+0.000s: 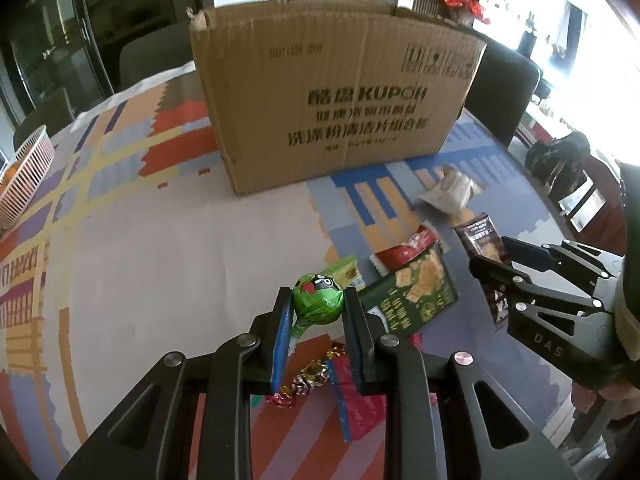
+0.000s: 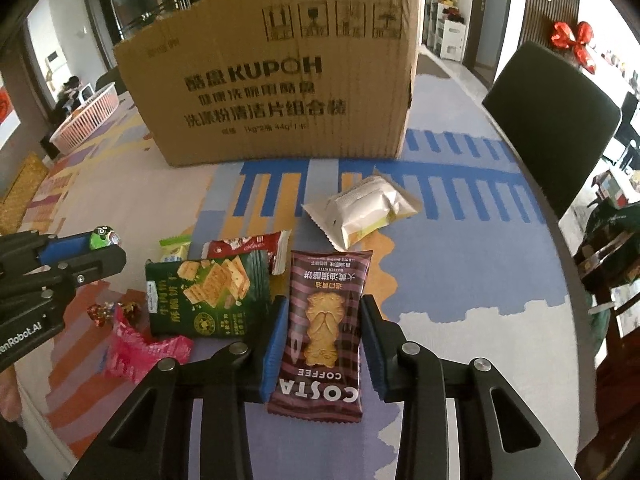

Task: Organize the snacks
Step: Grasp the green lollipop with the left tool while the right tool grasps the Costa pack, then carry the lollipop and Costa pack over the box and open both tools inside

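On the patterned tablecloth (image 2: pixel 460 280), near the front of the scene, the left gripper (image 1: pixel 318 312) is pinching a green-wrapped lollipop (image 1: pixel 317 294) between its blue pads, the round head sitting right at the fingertips and raised above the cloth. To its right, the right gripper (image 2: pixel 322 332) is closing on a brown Costa Coffee biscuit packet (image 2: pixel 322 328); the pads are lying along both long edges of the packet and look to be touching it, and the packet is lying lengthwise between the fingers.

Left of that packet a dark green cracker pack (image 2: pixel 204 294) is lying flat, with a red-and-white wrapper (image 2: pixel 250 246) and a small pale green sachet (image 2: pixel 174 250) just beyond it. A crumpled pink wrapper (image 2: pixel 140 346) and some small foil candies (image 2: pixel 100 312) are lying nearer, to the left. A white pillow pack (image 2: pixel 360 210) is sitting farther back, apart from the rest.

Behind everything a large cardboard box (image 2: pixel 272 72) printed KUPOH is standing upright at the far side, and a white plastic basket (image 2: pixel 90 118) is resting at the far left.
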The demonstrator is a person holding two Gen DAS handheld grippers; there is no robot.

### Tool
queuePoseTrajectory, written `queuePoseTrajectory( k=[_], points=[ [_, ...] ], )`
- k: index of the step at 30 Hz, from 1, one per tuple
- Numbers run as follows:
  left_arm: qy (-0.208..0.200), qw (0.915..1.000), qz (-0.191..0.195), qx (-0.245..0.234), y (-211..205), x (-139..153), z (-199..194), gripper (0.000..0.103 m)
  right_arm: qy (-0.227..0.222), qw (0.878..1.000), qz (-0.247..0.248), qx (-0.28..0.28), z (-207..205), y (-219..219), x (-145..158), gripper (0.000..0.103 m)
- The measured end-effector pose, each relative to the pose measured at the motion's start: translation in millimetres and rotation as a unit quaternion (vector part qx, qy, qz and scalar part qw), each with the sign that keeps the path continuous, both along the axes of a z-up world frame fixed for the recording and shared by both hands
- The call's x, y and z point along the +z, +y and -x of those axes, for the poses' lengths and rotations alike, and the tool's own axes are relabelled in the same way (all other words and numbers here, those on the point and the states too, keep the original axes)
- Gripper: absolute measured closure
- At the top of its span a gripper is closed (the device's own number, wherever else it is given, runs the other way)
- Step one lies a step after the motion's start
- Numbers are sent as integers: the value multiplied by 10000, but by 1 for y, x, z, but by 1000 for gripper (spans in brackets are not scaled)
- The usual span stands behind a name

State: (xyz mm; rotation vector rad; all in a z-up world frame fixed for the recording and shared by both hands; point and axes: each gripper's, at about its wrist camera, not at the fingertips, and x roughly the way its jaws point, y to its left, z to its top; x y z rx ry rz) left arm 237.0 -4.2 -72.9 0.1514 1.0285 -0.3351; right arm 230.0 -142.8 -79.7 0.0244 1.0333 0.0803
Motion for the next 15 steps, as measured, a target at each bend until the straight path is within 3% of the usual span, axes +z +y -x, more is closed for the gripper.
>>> queuePoseTrajectory(
  k=[15],
  points=[
    [-545, 9975, 457, 31, -7, 62, -3, 78, -940, 9951, -154, 253, 2, 2, 73, 66]
  ],
)
